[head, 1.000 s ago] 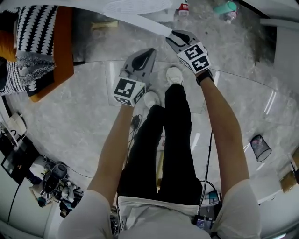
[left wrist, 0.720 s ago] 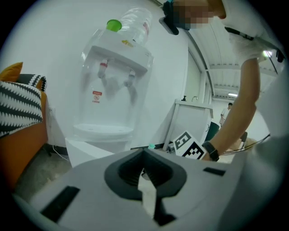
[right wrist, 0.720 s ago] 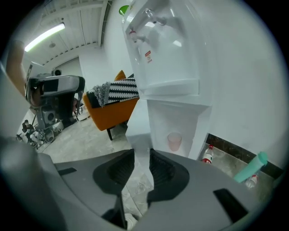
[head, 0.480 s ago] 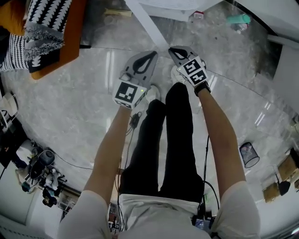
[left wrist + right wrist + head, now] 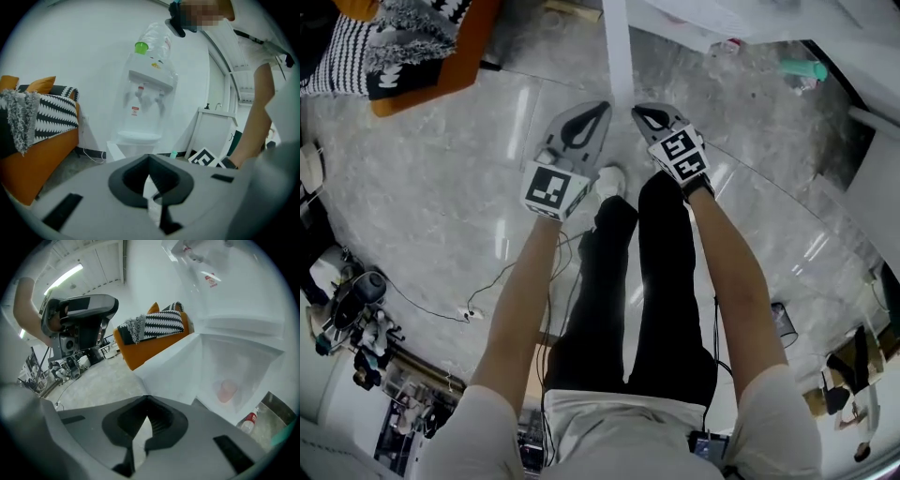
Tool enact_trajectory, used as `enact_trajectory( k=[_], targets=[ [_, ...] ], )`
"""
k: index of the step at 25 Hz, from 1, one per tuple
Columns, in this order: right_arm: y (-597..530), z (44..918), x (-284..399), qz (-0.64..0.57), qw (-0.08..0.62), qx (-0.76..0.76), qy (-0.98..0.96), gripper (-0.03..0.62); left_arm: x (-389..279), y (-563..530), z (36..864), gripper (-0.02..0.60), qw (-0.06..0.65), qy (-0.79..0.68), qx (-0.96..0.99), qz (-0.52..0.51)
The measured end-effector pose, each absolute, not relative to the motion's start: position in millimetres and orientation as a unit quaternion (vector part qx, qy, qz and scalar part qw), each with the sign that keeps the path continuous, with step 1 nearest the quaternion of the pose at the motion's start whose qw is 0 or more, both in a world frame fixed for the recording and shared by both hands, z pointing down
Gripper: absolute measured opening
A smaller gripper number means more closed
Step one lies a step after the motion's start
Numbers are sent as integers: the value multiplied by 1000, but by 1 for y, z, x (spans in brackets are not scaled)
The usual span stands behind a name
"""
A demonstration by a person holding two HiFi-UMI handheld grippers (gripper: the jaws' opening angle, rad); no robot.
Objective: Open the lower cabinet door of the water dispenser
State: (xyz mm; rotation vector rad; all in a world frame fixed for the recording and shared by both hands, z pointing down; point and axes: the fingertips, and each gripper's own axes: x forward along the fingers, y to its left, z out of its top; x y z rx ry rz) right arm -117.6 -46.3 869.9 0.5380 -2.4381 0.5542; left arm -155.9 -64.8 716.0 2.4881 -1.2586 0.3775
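Observation:
The white water dispenser (image 5: 145, 93) carries a clear bottle with a green cap and stands against the wall ahead of me. Its lower cabinet door (image 5: 617, 47) stands swung open, seen edge-on as a white strip in the head view. In the right gripper view the open door (image 5: 164, 366) and the cabinet's inside show, with a pink cup (image 5: 226, 391) within. My right gripper (image 5: 636, 110) hangs just below the door's edge, shut and empty (image 5: 146, 401). Beside it, my left gripper (image 5: 605, 103) is shut with nothing in it (image 5: 148, 158).
An orange sofa (image 5: 42, 159) with black-and-white cushions (image 5: 161, 323) stands left of the dispenser. A red-capped bottle (image 5: 248, 420) and a teal item (image 5: 806, 67) lie on the floor to its right. A white cabinet (image 5: 215, 131) stands right of the dispenser. My legs (image 5: 628, 281) are below the grippers.
The right gripper has left the door's edge and drawn back beside the left one. The door's edge has swung from slanted to pointing straight away. The sofa has slid toward the upper left.

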Motion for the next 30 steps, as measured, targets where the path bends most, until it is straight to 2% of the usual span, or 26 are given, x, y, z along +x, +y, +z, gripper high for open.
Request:
enact_trajectory(
  k=[14, 30],
  targets=[
    [-23, 877, -185, 226, 309, 160, -910, 8, -230, -50, 713, 5, 178, -498, 840, 119],
    [-42, 884, -227, 208, 337, 114, -911, 8, -280, -50, 719, 5, 196, -531, 816, 115]
  ],
)
